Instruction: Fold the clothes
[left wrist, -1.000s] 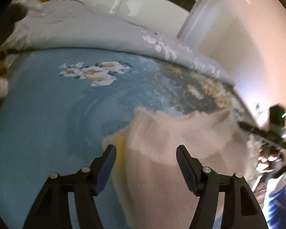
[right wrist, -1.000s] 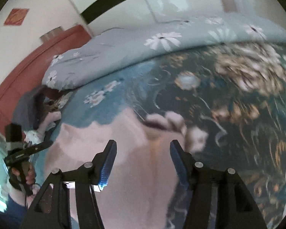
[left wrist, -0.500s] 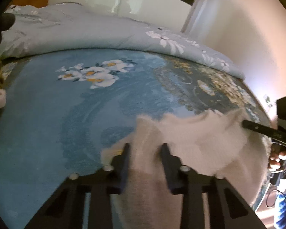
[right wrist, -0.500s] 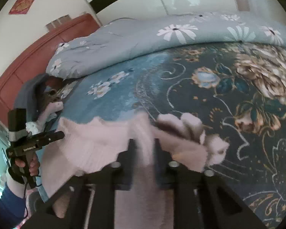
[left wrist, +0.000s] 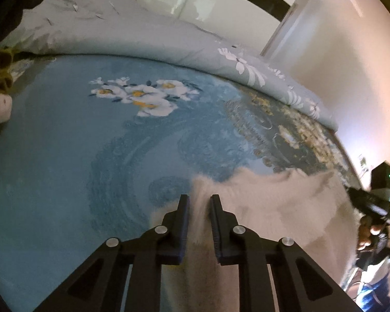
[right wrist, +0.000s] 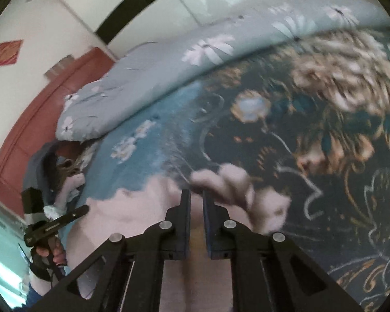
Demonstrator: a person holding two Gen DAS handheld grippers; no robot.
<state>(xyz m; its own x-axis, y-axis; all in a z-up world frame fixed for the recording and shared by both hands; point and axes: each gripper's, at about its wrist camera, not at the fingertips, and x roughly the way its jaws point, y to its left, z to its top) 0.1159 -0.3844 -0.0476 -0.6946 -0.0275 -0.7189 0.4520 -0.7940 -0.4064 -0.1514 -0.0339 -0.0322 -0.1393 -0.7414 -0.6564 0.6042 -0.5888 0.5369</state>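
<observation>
A fuzzy cream-pink sweater (left wrist: 280, 202) lies on the bed, on a blue floral bedspread (left wrist: 65, 156), with its near part hanging toward the cameras. The sweater serves as the landmark here.

The left tool (left wrist: 198, 205) has just been closing and now pinches a ridge of the sweater's edge; its 2 blue-padded fingers (left wrist: 184, 221) press the fabric from both sides with only a narrow strip of cloth between them. The right tool (right wrist: 196, 200) is nearly fully closed on the sweater (right wrist: 148, 208) as well, gripping a fold just beside a bunched, ribbed part (right wrist: 234, 184) that may be a cuff or collar, though blur leaves that unclear.

Beyond the sweater, across the bedspread, a grey-blue quilt (left wrist: 132, 36) printed with white flowers is rolled along the far side of the bed. Left of the sweater in the right wrist view, a small heap of other clothes (right wrist: 62, 171) sits near a reddish-brown headboard (right wrist: 31, 119). In each wrist view the opposite tool's handle appears at the sweater's outer edge, held in a hand (right wrist: 52, 252).
</observation>
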